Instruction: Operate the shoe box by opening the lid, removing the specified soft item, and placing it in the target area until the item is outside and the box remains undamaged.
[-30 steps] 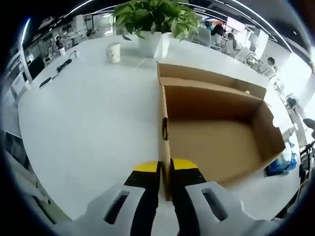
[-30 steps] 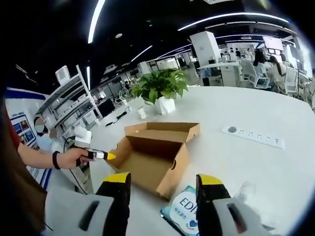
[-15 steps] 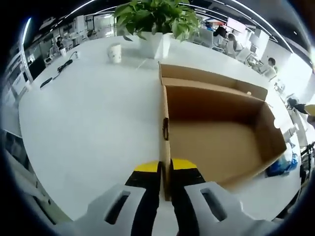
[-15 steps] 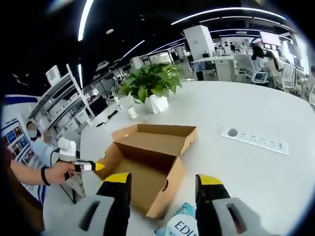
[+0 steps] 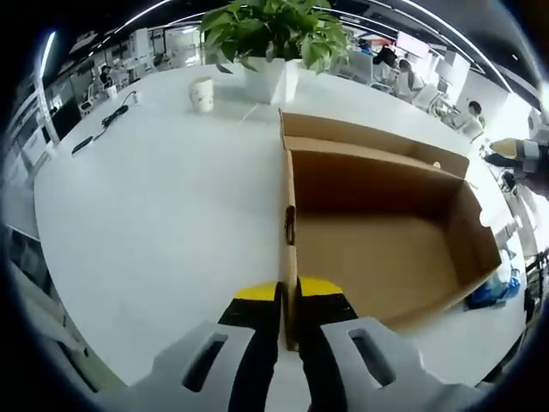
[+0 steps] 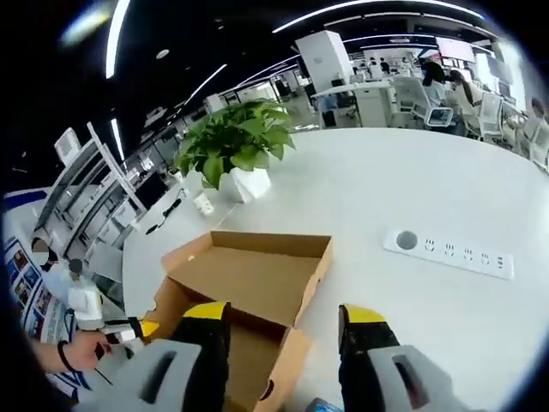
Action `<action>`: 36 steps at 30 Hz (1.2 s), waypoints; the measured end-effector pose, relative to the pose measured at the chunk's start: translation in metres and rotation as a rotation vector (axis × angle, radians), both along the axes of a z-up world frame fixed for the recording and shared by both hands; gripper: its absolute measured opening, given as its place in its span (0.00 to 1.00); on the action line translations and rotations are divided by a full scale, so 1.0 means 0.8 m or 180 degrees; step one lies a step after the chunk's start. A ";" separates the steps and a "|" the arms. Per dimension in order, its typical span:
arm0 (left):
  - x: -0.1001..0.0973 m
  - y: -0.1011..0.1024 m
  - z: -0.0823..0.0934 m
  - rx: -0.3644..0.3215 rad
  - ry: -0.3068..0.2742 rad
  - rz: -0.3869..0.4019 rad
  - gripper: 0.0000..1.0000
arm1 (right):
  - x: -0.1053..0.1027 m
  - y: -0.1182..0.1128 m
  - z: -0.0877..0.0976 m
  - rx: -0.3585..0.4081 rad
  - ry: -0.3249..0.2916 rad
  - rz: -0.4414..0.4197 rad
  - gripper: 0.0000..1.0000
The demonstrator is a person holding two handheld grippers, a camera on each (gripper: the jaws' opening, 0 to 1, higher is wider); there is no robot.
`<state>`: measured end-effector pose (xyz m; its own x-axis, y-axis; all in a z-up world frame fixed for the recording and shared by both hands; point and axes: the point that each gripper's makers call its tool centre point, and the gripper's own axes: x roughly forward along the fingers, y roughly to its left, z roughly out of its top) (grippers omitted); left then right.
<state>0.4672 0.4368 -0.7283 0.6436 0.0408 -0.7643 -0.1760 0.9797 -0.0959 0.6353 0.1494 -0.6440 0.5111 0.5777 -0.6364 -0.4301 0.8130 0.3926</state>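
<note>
My left gripper (image 5: 288,300) pinches the near wall of the open brown cardboard shoe box (image 5: 377,232) on the white table (image 5: 154,197). My right gripper (image 6: 283,322) hangs above it, jaws apart, holding nothing. A blue soft packet (image 5: 491,290) lies just beside the box's far corner.

Shoe box (image 5: 377,257) matt brown cardboard; table (image 5: 154,215) smooth white, slight sheen.

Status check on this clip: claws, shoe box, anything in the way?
Left claw shut on shoe box wall. Right claw open above it. Box open, inside bare; blue packet on the table beside it. No obstruction.
</note>
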 end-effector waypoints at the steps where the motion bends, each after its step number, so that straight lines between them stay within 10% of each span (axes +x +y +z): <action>1: 0.000 0.000 0.000 -0.0003 -0.0002 0.0008 0.06 | 0.005 0.002 -0.002 0.0012 0.0014 -0.0023 0.46; 17: 0.002 0.003 -0.001 -0.0027 -0.0020 0.0023 0.06 | 0.080 0.028 -0.063 -0.0306 0.0293 -0.0243 0.38; 36: 0.009 0.007 -0.005 -0.0014 -0.0048 -0.0009 0.06 | 0.094 0.030 -0.129 -0.0666 0.0705 -0.0418 0.07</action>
<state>0.4746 0.4421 -0.7326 0.6552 0.0358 -0.7546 -0.1719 0.9797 -0.1028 0.7108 0.1738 -0.7469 0.4084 0.3612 -0.8383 -0.2391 0.9286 0.2836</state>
